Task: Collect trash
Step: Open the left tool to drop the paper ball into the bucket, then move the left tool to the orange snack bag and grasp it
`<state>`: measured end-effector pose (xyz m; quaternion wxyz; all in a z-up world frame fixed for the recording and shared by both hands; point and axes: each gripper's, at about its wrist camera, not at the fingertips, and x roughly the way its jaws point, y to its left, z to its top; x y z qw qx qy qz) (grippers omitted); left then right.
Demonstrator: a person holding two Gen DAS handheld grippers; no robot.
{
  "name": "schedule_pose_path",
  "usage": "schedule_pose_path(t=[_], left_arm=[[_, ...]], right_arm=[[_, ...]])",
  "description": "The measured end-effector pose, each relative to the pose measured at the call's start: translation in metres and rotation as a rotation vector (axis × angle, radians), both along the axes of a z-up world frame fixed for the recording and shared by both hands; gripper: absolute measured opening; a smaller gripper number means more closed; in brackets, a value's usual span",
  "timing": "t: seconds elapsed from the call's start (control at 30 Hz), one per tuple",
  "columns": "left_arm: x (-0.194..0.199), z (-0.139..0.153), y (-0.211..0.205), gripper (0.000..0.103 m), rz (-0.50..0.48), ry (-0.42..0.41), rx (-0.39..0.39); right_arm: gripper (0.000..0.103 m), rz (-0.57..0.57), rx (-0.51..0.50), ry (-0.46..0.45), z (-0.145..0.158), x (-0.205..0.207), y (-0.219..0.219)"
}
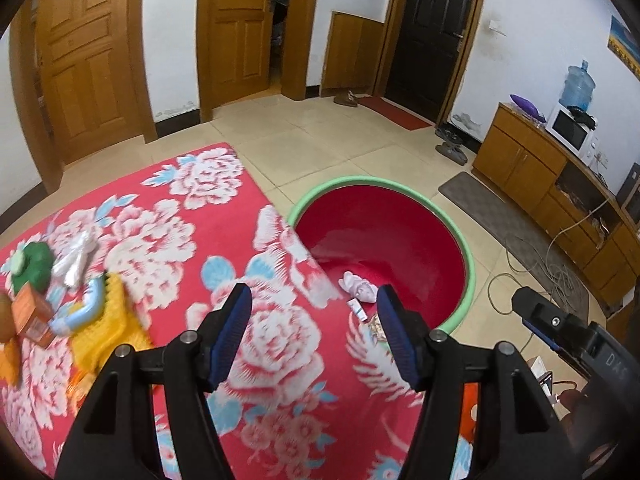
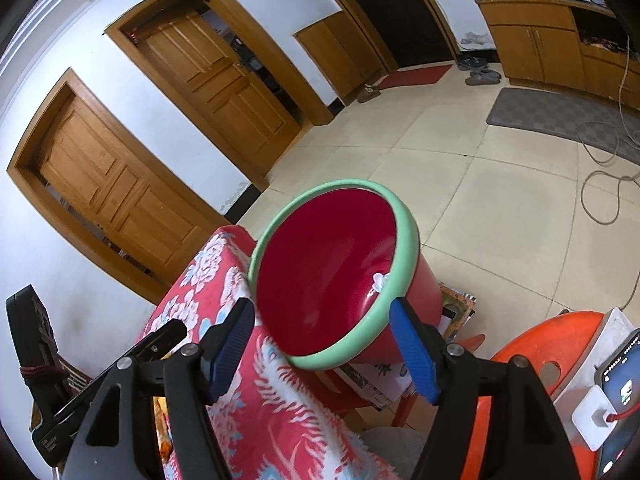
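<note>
**A:** Right beside the table with the red floral cloth (image 1: pixel 168 240) sits a big red plastic basin with a mint-green rim (image 1: pixel 470 264). It looks like that's the trash bin, parked tight against the table edge so stuff can just be dropped over the side. There's already a crumpled white wrapper (image 1: pixel 357 285) and a small white packet (image 1: pixel 357 309) in it.

**B:** And the grippers?

**A:** The left gripper (image 1: pixel 314 334) hangs over the cloth near the basin, jaws apart, nothing between them. Same for the right gripper (image 2: pixel 322 354): spread wide, empty, aimed at the basin.

**B:** More trash to grab?

**A:** Probably. Only the left view shows the leftover pile: a clear crinkly plastic wrapper (image 1: pixel 78 258), a small orange carton (image 1: pixel 34 316), a green lump (image 1: pixel 34 266). Only the right view shows the basin's tilt and the orange plastic chair (image 2: pixel 532 360) beside it.
</note>
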<state>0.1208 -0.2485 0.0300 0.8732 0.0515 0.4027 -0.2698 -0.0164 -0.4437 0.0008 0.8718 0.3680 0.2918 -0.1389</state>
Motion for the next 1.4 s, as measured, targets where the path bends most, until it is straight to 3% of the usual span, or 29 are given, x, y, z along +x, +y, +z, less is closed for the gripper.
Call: schedule_pose_path(t=[0.33, 0.77, 1.17, 1.4], left_arm=[[-0.019, 0.011, 0.059, 0.067, 0.111, -0.025, -0.003], [-0.025, -0.003, 0.139, 0.067, 0.293, 0.005, 0.011], [-0.014, -0.036, 0.171, 0.067, 0.405, 0.065, 0.097], [-0.01, -0.053, 0.171, 0.067, 0.397, 0.112, 0.096]], right_arm=[[0.075, 0.082, -0.039, -0.02, 0.018, -0.006, 0.029], [0.076, 0.189, -0.077, -0.014, 0.026, 0.001, 0.071], [0.076, 0.244, -0.087, 0.027, 0.018, 0.013, 0.09], [0.076, 0.264, -0.097, 0.048, 0.013, 0.015, 0.095]])
